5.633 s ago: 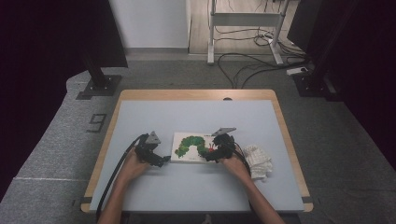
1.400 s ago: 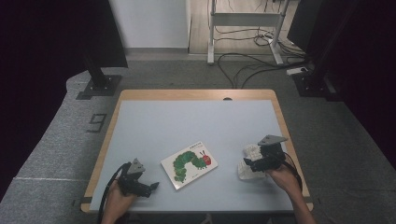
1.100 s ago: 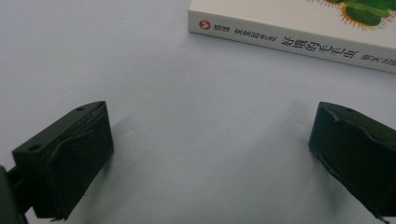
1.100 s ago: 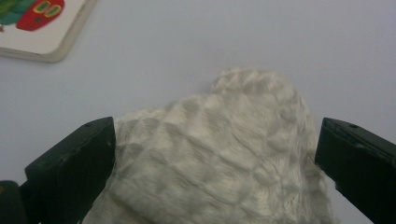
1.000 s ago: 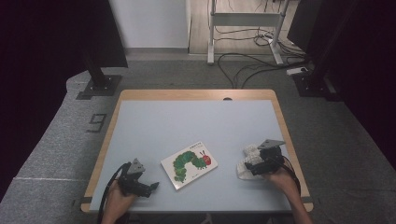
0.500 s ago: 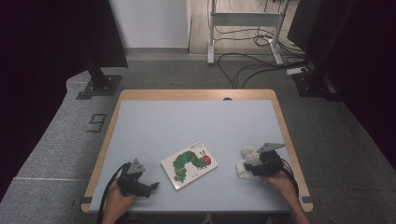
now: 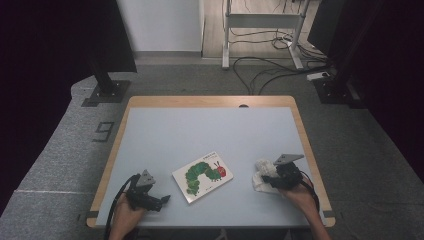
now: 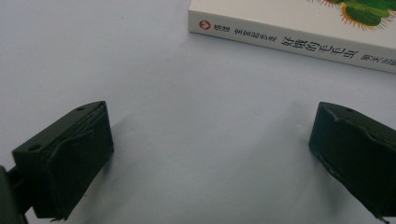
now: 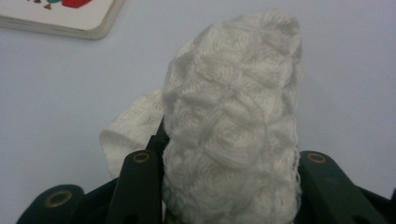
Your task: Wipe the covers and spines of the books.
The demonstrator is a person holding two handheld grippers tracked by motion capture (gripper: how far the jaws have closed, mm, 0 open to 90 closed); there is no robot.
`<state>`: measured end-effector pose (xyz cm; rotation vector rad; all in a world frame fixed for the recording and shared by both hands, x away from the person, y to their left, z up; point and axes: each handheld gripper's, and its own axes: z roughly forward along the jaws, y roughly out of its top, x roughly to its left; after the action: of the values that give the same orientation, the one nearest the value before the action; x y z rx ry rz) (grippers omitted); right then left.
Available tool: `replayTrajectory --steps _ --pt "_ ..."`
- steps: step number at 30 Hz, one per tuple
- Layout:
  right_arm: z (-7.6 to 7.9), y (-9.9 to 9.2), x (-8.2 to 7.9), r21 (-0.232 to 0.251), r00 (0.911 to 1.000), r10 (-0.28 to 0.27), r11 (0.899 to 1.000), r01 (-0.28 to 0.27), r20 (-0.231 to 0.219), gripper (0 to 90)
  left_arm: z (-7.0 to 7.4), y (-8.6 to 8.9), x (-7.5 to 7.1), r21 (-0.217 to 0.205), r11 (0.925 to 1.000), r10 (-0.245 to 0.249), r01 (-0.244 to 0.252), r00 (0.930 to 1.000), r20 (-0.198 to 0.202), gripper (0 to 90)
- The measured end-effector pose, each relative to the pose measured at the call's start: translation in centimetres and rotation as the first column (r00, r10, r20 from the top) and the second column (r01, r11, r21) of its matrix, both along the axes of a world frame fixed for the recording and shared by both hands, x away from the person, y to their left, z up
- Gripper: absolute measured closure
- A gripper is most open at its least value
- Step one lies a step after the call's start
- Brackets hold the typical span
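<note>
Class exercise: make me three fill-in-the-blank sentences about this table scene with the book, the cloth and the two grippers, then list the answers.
1. The right gripper is shut on a white ____.
2. The left gripper has its jaws ____, with nothing between them.
3. On the table, the book lies ____ the two grippers, with a green caterpillar on its cover.

Answers: cloth; open; between

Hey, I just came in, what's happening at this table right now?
A person sits at the table with tongs in each hand. The right tongs are shut on a bunched white cloth near the table's right edge. The left tongs are open and holding nothing, resting low near the front left, pointed toward a picture book with a green caterpillar on its cover. The book lies flat and closed between the two tongs, untouched by either.
</note>
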<state>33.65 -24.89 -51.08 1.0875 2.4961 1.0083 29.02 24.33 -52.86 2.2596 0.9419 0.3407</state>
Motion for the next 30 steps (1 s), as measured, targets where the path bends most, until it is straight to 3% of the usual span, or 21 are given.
replayTrajectory --steps 14,30 --pt "3.4 0.3 0.1 0.035 0.9975 0.032 0.999 -0.034 0.064 57.7 0.0 0.0 0.0 0.000 1.0000 0.000 0.000 1.0000 0.001 0.0" --pt "4.4 3.5 0.9 0.069 0.9897 0.119 0.990 -0.124 0.079 57.1 0.0 0.0 0.0 0.000 1.0000 0.000 0.000 1.0000 0.000 0.0"
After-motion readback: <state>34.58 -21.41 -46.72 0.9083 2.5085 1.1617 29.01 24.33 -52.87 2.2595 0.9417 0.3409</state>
